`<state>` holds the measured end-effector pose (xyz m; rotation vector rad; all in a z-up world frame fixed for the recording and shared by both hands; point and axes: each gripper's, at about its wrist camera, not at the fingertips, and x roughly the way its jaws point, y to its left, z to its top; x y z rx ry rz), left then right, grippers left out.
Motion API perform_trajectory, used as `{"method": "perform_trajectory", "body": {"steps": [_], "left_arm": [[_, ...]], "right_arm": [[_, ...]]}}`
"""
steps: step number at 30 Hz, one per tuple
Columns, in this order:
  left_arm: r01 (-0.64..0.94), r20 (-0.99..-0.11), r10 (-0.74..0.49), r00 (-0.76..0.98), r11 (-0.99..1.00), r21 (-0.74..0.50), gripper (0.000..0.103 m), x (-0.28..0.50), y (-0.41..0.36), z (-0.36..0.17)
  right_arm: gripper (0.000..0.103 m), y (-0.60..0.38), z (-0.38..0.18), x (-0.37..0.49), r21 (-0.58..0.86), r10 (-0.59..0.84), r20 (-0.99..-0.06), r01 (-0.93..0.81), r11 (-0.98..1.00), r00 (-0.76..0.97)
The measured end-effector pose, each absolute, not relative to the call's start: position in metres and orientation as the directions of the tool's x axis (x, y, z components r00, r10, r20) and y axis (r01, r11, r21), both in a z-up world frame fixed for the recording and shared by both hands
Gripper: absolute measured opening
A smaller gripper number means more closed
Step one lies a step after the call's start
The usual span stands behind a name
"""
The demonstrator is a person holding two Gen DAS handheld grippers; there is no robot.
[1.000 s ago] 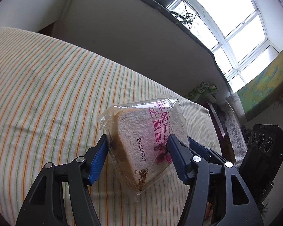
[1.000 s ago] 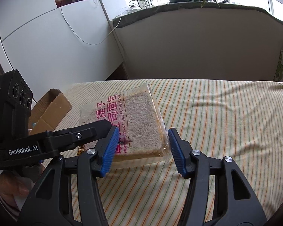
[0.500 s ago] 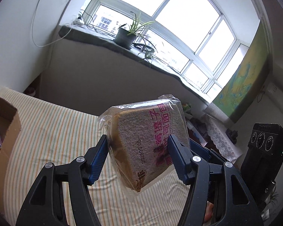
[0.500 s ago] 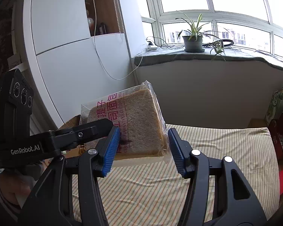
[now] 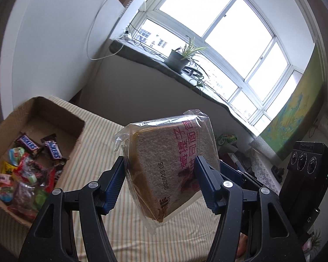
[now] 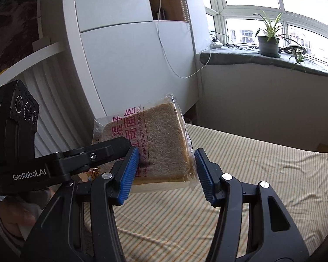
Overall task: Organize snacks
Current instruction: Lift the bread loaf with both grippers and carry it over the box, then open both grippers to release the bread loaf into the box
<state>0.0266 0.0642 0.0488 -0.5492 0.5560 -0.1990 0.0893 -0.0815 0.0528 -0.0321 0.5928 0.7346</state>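
Bread pack (image 5: 170,168) now aloft, lower corner gripper-hidden

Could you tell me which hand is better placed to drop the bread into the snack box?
Left. Both tongs grip the bread packet, but the cardboard box lies open beside the left tongs; the right view misses it.

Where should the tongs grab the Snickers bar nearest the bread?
Pinch that Snickers bar across its narrow middle, coming straight down. It lies flat in the open-topped cardboard box; the walls block sideways reach. First, left tongs and right tongs must drop the bread packet they hold.
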Motion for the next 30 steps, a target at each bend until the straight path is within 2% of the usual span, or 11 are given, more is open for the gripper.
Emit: {"method": "perform_trajectory", "body": {"steps": [12,21,23,24,25,27,30], "left_arm": [[-0.188,-0.49,-0.122,0.863,0.823,-0.536,0.062,-0.012,0.178,0.026],[-0.23,-0.517,-0.102,0.85,0.811,-0.538,0.062,0.001,0.206,0.012],[-0.255,-0.545,-0.092,0.833,0.811,-0.527,0.066,0.007,0.209,0.001],[-0.281,-0.56,-0.057,0.827,0.819,-0.5,0.071,0.007,0.211,-0.003],[-0.321,-0.571,0.005,0.821,0.831,-0.453,0.073,0.005,0.213,-0.007],[-0.409,-0.586,0.143,0.798,0.842,-0.351,0.077,-0.006,0.217,-0.014],[-0.466,-0.586,0.236,0.775,0.84,-0.277,0.079,-0.017,0.221,-0.022]], "right_arm": [[0.056,0.044,0.037,0.091,0.21,0.735,-0.536,-0.778,0.592,0.414],[0.057,0.06,0.008,0.11,0.233,0.734,-0.568,-0.782,0.579,0.374],[0.068,0.06,-0.008,0.116,0.193,0.681,-0.613,-0.76,0.621,0.401],[0.077,0.057,-0.015,0.116,0.167,0.654,-0.622,-0.743,0.648,0.431],[0.087,0.052,-0.019,0.114,0.151,0.638,-0.621,-0.729,0.667,0.455],[0.098,0.044,-0.027,0.108,0.135,0.616,-0.616,-0.704,0.697,0.492],[0.101,0.041,-0.032,0.096,0.079,0.581,-0.613,-0.69,0.719,0.536]]}}
